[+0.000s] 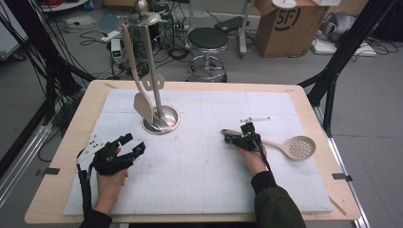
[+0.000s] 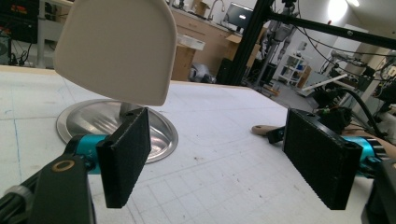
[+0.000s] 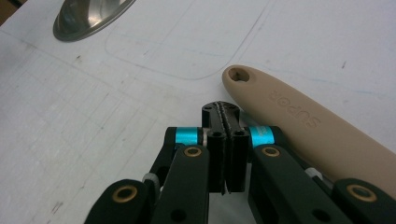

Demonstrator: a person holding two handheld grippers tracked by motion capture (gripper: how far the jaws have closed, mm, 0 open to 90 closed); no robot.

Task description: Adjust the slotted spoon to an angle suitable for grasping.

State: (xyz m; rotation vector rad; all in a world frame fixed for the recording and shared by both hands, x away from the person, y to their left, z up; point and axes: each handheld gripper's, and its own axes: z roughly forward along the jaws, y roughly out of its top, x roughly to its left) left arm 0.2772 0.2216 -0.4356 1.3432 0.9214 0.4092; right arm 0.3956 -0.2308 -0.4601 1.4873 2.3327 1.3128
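Observation:
A beige slotted spoon (image 1: 298, 147) lies on the white mat at the right, its handle (image 3: 299, 122) pointing left. My right gripper (image 1: 239, 138) rests on the mat at the handle's end. In the right gripper view, my right gripper (image 3: 225, 114) has its jaws shut together with nothing between them, just left of the handle. My left gripper (image 1: 128, 145) sits at the mat's left, open and holding nothing. In the left gripper view, its pads (image 2: 126, 156) stand wide apart, facing the steel stand base (image 2: 154, 135) and a hanging beige spatula head (image 2: 116, 46).
A utensil stand (image 1: 152, 71) with a round steel base (image 1: 172, 124) stands at the mat's back left, with two beige utensils hanging from it. The wooden table edge (image 1: 57, 156) frames the mat. A stool (image 1: 207, 40) and a cardboard box (image 1: 290, 23) stand behind the table.

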